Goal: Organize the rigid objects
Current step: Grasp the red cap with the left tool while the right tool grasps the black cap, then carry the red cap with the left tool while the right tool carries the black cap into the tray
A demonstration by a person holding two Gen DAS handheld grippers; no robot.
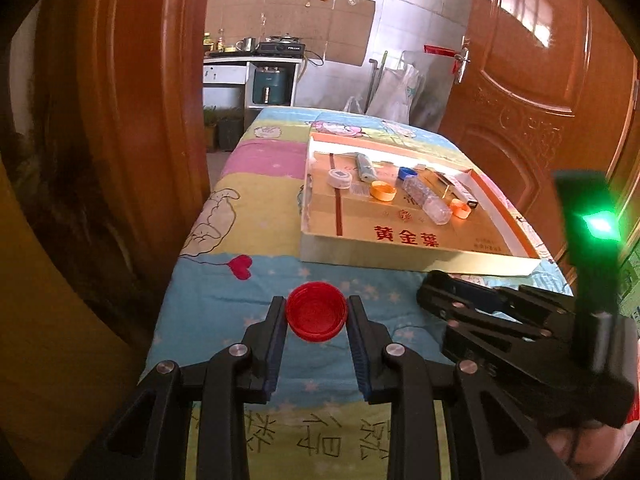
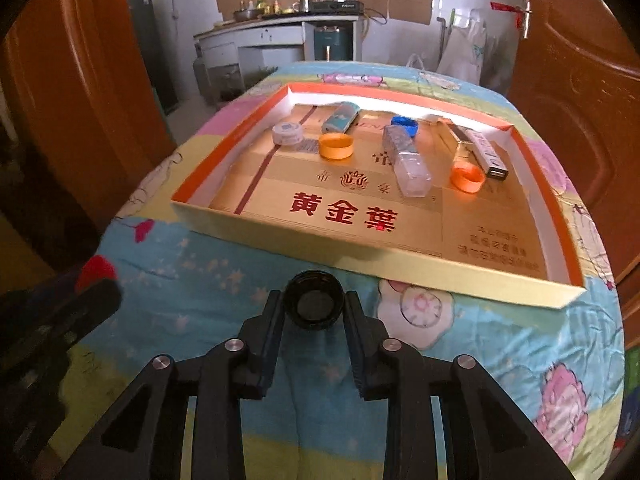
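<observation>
Red cap [image 1: 316,317] pinched between the fingers of the left gripper [image 1: 316,312], open side up, low over the patterned cloth [image 1: 224,292] on the worktop. Black cap [image 2: 315,305] clamped the same way in the right gripper [image 2: 315,307], just short of the near wall of the shallow box [image 2: 400,268]. Inside the box: two orange caps [image 2: 336,145], blue cap [image 2: 405,125], clear bottle [image 2: 406,160], small round tub [image 2: 287,133], and a few tubes. Kitchen counter [image 2: 256,34] beyond the open door [image 1: 536,92].
</observation>
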